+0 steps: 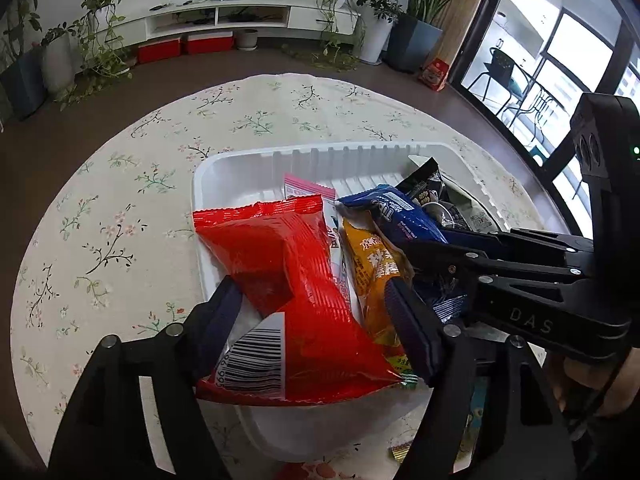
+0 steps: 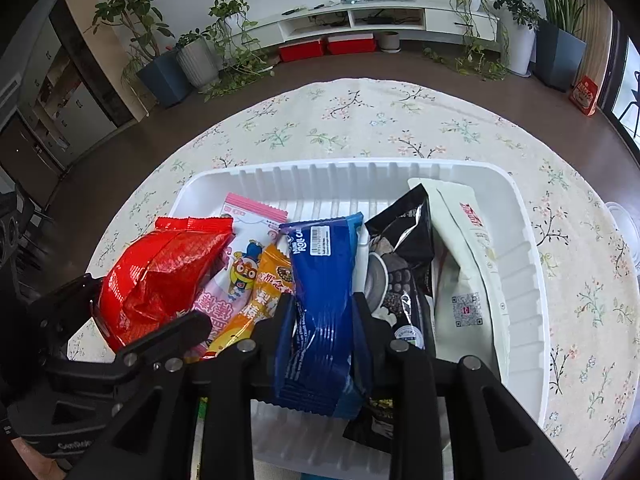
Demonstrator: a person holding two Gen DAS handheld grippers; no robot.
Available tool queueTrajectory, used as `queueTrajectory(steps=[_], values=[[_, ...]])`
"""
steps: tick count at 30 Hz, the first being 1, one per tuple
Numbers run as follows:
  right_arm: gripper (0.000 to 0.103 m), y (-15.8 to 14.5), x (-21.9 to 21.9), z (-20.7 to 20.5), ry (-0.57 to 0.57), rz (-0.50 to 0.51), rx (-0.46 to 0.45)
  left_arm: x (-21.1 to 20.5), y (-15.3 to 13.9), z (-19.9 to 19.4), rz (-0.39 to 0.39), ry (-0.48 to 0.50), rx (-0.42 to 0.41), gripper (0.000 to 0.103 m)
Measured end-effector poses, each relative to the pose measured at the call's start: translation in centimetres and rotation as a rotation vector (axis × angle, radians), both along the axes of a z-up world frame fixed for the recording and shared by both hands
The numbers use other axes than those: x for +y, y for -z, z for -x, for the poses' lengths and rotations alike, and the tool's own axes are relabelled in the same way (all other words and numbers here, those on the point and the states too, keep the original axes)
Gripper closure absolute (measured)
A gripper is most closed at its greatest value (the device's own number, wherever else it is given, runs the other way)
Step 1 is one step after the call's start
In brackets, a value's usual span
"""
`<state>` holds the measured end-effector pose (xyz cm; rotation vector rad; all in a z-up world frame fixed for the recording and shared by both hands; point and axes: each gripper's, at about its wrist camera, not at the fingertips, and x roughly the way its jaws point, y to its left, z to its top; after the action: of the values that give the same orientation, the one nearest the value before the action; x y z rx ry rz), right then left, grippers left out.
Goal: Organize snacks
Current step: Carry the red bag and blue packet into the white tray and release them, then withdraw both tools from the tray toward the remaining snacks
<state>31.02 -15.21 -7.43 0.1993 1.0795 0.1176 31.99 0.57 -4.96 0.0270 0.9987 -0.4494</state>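
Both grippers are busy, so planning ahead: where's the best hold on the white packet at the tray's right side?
Grip the white packet across its narrow width near the QR-code end, coming from above. It leans lengthwise against the tray wall, and the black packet crowds its left edge.

Snack packets crowded in white tray

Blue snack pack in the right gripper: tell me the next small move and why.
Probably lower the blue pack a little and open the right gripper. Its fingers pinch the pack over the white tray, between the orange packet and the black packet, so it seems nearly placed.
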Motion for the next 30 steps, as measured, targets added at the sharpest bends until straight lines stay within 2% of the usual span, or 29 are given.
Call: queueTrajectory(steps=[7, 10, 12, 16, 18, 22, 24, 30], values=[[0.07, -0.5, -0.1, 0.4, 0.005, -0.008, -0.023, 0.3, -0.3, 0.4, 0.011, -0.006, 0.001, 0.028], [0.062, -1.2, -0.3, 0.8, 0.008, -0.006, -0.045, 0.4, -0.6, 0.7, 0.013, -0.007, -0.006, 0.021], [0.058, -1.8, -0.3, 1.1, 0.008, -0.006, -0.064, 0.4, -0.9, 1.0, 0.018, -0.009, -0.011, 0.011], [0.05, -3.1, -0.4, 1.9, 0.006, -0.007, -0.099, 0.4, -1.3, 1.7, 0.015, 0.0, -0.019, 0.011], [0.048, -3.8, -0.7, 2.4, 0.006, -0.013, -0.11, 0.3, -1.5, 2.1, 0.018, 0.008, -0.022, 0.005], [0.04, -4.9, -1.6, 3.7, 0.012, -0.046, -0.128, 0.7, -2.4, 3.3, 0.032, 0.008, -0.037, 0.002], [0.034, -5.4, -2.2, 4.6, 0.016, -0.063, -0.144, 1.2, -3.1, 4.0, 0.039, 0.002, -0.051, 0.0], [0.029, -6.8, -3.5, 8.1, 0.006, -0.093, -0.186, 2.7, -6.0, 7.2, 0.02, -0.014, -0.123, 0.0]])
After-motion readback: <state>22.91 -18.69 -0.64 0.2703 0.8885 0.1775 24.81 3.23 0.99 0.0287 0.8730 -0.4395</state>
